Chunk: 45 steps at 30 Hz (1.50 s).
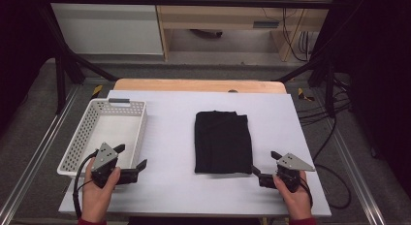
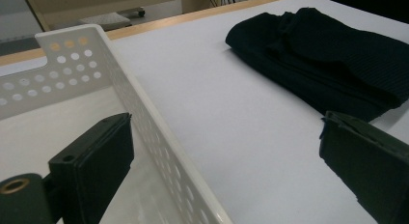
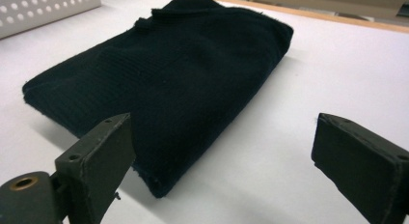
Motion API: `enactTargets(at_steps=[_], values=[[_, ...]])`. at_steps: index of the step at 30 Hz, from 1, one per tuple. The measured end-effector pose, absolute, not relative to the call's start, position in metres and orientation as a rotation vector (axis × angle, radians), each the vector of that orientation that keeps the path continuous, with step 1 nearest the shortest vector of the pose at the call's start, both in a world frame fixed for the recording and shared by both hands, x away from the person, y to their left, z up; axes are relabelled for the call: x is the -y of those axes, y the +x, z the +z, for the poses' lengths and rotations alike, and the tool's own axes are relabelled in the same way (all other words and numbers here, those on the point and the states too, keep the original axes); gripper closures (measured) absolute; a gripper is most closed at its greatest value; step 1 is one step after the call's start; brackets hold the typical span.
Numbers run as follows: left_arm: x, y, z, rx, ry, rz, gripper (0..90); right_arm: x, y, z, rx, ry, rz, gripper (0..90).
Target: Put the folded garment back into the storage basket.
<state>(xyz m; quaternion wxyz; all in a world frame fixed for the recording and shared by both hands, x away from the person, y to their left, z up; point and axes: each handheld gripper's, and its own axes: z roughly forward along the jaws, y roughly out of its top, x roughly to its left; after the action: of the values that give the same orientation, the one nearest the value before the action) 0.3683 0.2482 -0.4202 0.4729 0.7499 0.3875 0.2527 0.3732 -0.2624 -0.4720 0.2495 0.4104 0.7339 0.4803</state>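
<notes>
A black folded garment (image 1: 223, 142) lies flat in the middle of the white tabletop (image 1: 169, 186). A white perforated basket (image 1: 141, 130) stands at the left, with nothing in it. My left gripper (image 1: 132, 155) hovers open at the basket's near right corner. In the left gripper view the basket's right wall (image 2: 144, 108) runs between the two jaws, and the garment (image 2: 328, 60) lies farther off to the right. My right gripper (image 1: 265, 163) is open just off the garment's near right corner. In the right gripper view that corner of the garment (image 3: 183, 74) lies beside the left jaw, untouched.
A wooden table edge (image 1: 198, 84) shows beyond the white sheet. Black frame bars (image 1: 60, 74) and cables (image 1: 329, 133) flank the table on the floor. A pale cabinet (image 1: 106, 26) and wooden furniture stand at the back. The basket (image 3: 43, 9) shows far left in the right gripper view.
</notes>
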Motion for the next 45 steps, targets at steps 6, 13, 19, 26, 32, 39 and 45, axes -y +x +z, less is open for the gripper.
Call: enactTargets(at_steps=[6,13,19,26,32,39,45], values=[[-0.235,0.365,-0.416,-0.894,1.859,0.607,5.3,0.262,0.373,-0.472,-2.005,1.118,1.305,8.2],[-0.210,0.360,-0.412,-0.834,1.904,0.621,5.9,0.262,0.373,-0.472,-2.001,1.127,1.307,7.6],[-0.184,0.363,-0.419,-0.763,1.945,0.551,5.8,0.262,0.376,-0.475,-2.009,1.138,1.309,7.3],[-0.164,0.375,-0.434,-0.799,1.992,0.479,7.8,0.266,0.374,-0.475,-2.002,1.145,1.327,7.2],[-0.148,0.379,-0.443,-0.813,2.000,0.470,7.8,0.262,0.374,-0.469,-2.001,1.161,1.331,6.6],[-0.129,0.396,-0.445,-0.778,2.019,0.444,7.8,0.251,0.367,-0.472,-2.057,1.159,1.318,6.3],[-0.116,0.400,-0.449,-0.757,2.041,0.416,7.2,0.246,0.363,-0.477,-2.087,1.159,1.271,5.1]])
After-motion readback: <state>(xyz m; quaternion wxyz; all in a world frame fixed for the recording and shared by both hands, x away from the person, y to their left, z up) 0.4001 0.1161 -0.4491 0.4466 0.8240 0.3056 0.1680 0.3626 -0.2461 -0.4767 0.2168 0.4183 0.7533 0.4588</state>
